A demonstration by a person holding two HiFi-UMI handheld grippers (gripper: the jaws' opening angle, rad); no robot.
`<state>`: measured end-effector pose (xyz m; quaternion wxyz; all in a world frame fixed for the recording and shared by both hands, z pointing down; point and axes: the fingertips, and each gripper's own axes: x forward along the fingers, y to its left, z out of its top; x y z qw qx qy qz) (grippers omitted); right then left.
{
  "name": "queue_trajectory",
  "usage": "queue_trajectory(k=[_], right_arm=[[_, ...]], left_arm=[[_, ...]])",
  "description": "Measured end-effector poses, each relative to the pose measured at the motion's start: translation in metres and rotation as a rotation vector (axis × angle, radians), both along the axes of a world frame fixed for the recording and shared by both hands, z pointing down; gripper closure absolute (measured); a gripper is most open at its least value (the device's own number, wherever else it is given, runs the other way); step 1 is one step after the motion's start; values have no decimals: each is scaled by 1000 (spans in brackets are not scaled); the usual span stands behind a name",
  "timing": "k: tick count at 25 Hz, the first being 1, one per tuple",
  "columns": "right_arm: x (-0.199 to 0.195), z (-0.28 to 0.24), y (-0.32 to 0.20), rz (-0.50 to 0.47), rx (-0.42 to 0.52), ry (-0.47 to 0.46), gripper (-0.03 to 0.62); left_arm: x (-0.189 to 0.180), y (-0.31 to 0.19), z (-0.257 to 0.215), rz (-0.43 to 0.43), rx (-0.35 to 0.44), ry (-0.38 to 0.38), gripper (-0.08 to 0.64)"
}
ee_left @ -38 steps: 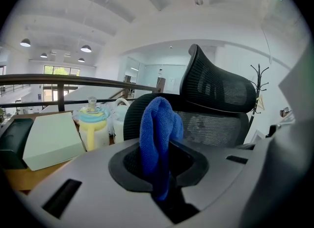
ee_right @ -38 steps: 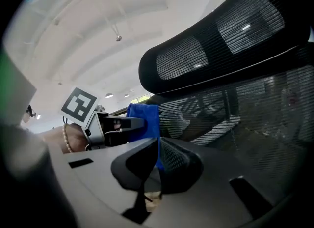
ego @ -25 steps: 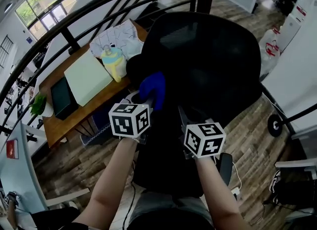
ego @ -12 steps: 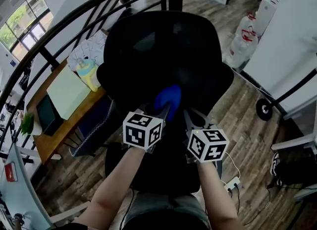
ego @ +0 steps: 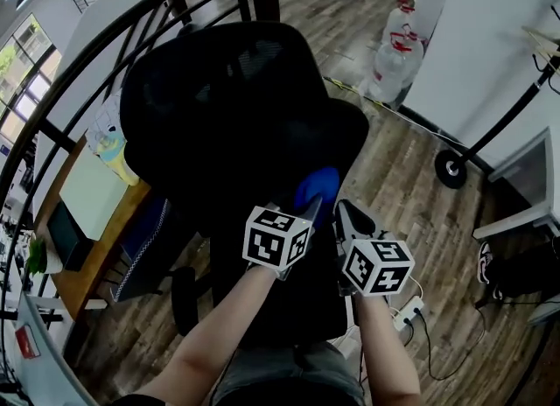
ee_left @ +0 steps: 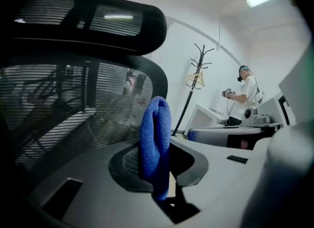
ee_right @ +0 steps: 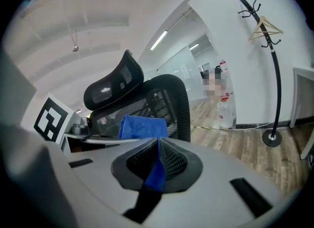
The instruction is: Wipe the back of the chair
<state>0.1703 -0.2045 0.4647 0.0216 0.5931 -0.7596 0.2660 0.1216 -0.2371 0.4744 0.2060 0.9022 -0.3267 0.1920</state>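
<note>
**Two grips on one cloth, chair back right ahead**

Both grippers are clamped on the same blue cloth (ego: 317,187). The left gripper (ee_left: 157,170) pinches a folded wad, and the right gripper (ee_right: 158,165) has a corner nipped tight between its jaws. The black mesh chair back (ego: 232,102) is just ahead, with the cloth by its lower right edge. Can't tell if it's touching. My take: press the wad flat onto the mesh and stroke evenly. Keep it light, since mesh gives and the chair may swivel.
</note>
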Motion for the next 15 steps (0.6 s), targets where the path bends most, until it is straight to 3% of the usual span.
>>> queue_trajectory(k=[8,15], right_arm=[[44,22,2,99,-38,-5,561],[51,36,-2,118,-59,-30,561]], left_arm=[[49,-5,32,79,-48,-29,486],[55,-13,51,47,-87,-40,486]])
